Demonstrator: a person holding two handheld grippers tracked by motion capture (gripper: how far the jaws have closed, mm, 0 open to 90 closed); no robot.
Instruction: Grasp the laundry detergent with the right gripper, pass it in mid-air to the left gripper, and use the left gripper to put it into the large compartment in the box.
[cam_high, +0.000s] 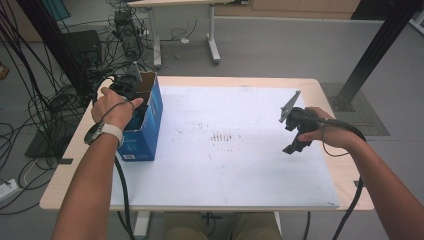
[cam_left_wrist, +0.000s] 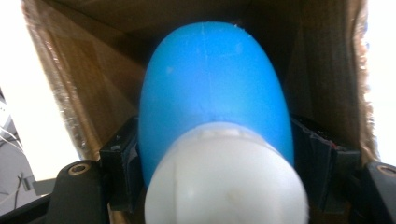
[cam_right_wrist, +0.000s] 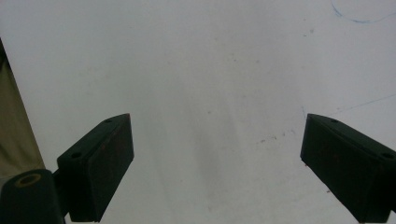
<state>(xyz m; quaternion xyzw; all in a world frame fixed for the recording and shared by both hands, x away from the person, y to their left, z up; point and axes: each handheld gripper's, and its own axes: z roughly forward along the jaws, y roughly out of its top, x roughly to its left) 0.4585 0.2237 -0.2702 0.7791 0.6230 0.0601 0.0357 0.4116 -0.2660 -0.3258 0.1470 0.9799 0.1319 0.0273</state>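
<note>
Two grippers are in my hands. My left gripper (cam_high: 131, 89) reaches into the blue box (cam_high: 150, 125); a blue bottle (cam_left_wrist: 215, 93) with a white cap sits inside the box between its jaws, whether pressed I cannot tell. My right gripper (cam_right_wrist: 215, 172) hangs released, well right of the box, over the white sheet (cam_high: 225, 150).

white sheet (cam_high: 225, 165), floor cables (cam_high: 30, 105), second table (cam_high: 170, 4)

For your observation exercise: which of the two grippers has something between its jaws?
The left gripper, reaching into the blue cardboard box, has a blue plastic bottle with a white cap between its jaws. The right gripper hangs open over the white table sheet.
</note>
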